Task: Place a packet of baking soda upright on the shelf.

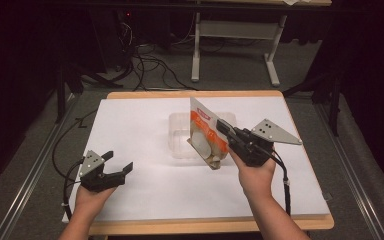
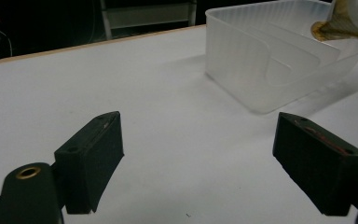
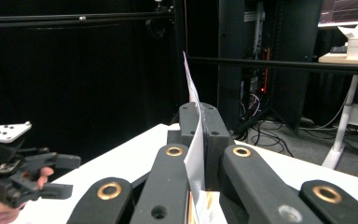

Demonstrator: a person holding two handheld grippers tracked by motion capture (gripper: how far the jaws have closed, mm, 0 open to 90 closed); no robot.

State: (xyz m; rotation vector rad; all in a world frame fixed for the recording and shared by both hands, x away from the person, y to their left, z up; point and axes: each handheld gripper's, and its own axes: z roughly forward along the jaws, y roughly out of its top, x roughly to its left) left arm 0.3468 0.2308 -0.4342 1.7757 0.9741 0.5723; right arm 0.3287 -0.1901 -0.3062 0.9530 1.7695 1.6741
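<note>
An orange and white snack bag [image 1: 207,132] hangs tilted over the front right of a clear plastic tub [image 1: 180,131]. My right gripper [image 1: 225,129] is shut on the bag's right edge, and the right gripper view has the bag's thin edge [image 3: 192,98] pinched between the two jaws. My left gripper [image 1: 117,162] rests low over the white table sheet at the front left, open, with nothing between its fingers [image 2: 95,154]. The tub [image 2: 279,60] stands ahead of it to the right, with the bag's lower corner [image 2: 340,25] above the tub's rim.
A white sheet [image 1: 145,190] covers the wooden table [image 1: 195,226]. Beyond the far edge are cables [image 1: 147,62] on the floor and the legs of a white desk [image 1: 272,60]. Black frame bars run along both sides.
</note>
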